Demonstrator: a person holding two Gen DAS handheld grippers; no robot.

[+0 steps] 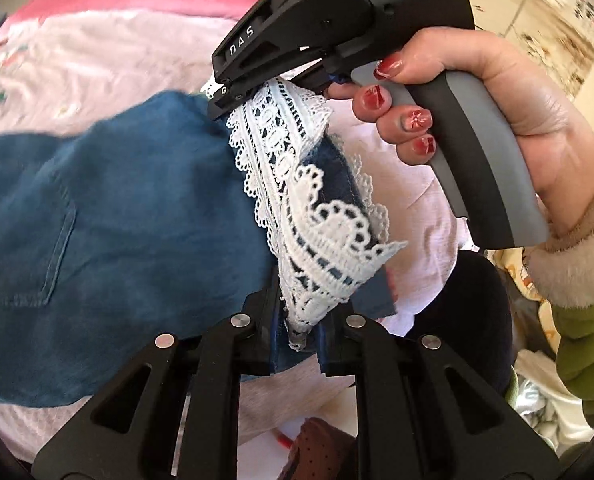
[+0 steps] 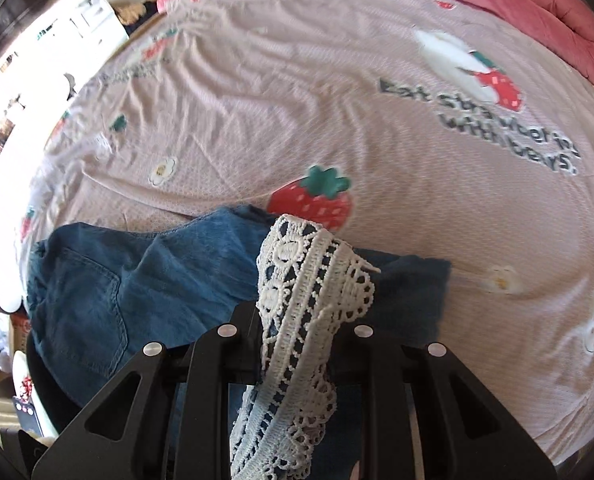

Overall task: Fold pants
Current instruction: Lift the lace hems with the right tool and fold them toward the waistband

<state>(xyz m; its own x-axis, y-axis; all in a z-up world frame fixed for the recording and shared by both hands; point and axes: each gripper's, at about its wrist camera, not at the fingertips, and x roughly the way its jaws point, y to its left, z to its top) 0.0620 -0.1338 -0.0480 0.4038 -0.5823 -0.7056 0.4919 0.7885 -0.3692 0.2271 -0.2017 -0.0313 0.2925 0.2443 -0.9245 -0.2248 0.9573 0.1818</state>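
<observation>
Blue denim pants [image 1: 109, 220] with a white lace hem [image 1: 317, 236] hang lifted above the pink bed. My left gripper [image 1: 301, 336] is shut on the lace hem at one end. My right gripper [image 1: 233, 96], held in a hand with red nails, is shut on the same hem at its other end. In the right wrist view the pants [image 2: 137, 292] trail left over the bedsheet, with a back pocket showing, and the lace hem [image 2: 309, 308] runs between the jaws of my right gripper [image 2: 297, 344].
A pink bedsheet [image 2: 297, 100] printed with strawberries and text covers the bed. A darker pink quilt [image 2: 537, 4] lies along its far edge. White furniture [image 2: 93, 12] stands beyond the bed at left. Bedding and a dark object [image 1: 485, 312] lie by the near edge.
</observation>
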